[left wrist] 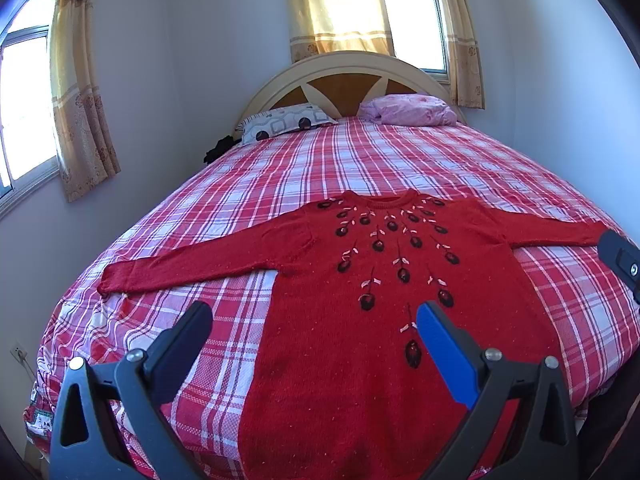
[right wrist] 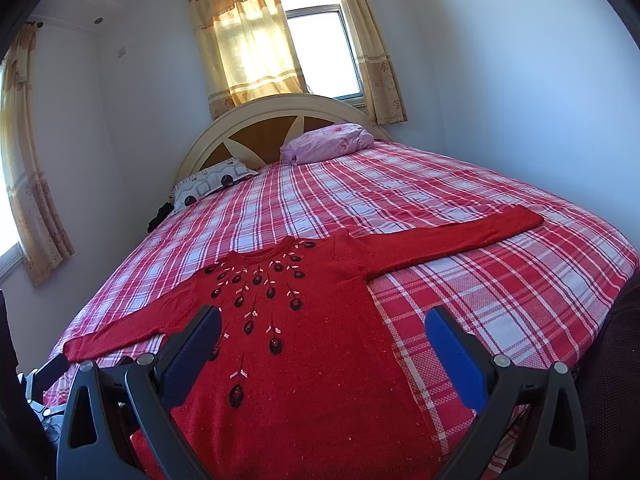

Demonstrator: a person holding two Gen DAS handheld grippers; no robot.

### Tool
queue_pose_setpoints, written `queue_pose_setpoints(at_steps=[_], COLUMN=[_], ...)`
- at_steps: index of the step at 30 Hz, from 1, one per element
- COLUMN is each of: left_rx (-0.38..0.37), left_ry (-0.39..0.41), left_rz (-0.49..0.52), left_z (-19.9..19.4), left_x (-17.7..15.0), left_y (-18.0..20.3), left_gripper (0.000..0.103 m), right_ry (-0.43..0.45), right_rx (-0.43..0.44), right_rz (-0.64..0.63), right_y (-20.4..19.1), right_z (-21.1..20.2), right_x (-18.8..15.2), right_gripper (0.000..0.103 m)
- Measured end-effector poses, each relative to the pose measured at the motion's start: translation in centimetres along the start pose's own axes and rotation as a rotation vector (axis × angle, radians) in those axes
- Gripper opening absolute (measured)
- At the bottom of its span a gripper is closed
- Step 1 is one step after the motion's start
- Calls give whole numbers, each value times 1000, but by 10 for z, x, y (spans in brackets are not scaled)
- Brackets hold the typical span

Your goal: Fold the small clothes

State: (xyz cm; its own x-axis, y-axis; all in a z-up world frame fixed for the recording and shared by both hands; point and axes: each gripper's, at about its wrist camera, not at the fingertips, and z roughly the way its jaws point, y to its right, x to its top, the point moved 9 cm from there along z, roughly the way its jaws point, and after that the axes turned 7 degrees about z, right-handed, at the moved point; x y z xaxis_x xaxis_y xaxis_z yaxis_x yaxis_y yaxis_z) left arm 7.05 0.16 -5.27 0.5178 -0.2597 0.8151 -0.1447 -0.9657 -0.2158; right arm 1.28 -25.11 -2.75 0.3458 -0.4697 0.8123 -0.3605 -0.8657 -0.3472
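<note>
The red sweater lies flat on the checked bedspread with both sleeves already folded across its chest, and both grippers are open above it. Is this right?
Not quite. The red sweater does lie flat on the checked bedspread, and the left gripper and right gripper have open jaws, but the sleeves are not folded: both stretch straight out to the sides. The left wrist view shows this.

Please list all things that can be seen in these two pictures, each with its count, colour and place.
sweater: one, red with dark flower embroidery, spread flat on the bed's near part, sleeves out
bedspread: one, red and white plaid, covers the bed
pillows: two, grey-patterned left, pink right, at the headboard
headboard: one, cream and wood, arched
curtains: yellow, at the windows
left gripper: fingers open, above the sweater's hem
right gripper: fingers open, above the hem
</note>
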Motion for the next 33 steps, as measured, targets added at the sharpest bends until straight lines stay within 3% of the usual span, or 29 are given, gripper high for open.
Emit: queue_pose_setpoints(at_steps=[33], left_rx=[-13], left_ry=[-19], left_rz=[0], left_z=[4], left_x=[-6], left_y=[8], left_gripper=[103], right_ry=[-29], right_rx=[-10], right_rz=[12], right_y=[3], right_z=[8], right_x=[-7], right_gripper=[102])
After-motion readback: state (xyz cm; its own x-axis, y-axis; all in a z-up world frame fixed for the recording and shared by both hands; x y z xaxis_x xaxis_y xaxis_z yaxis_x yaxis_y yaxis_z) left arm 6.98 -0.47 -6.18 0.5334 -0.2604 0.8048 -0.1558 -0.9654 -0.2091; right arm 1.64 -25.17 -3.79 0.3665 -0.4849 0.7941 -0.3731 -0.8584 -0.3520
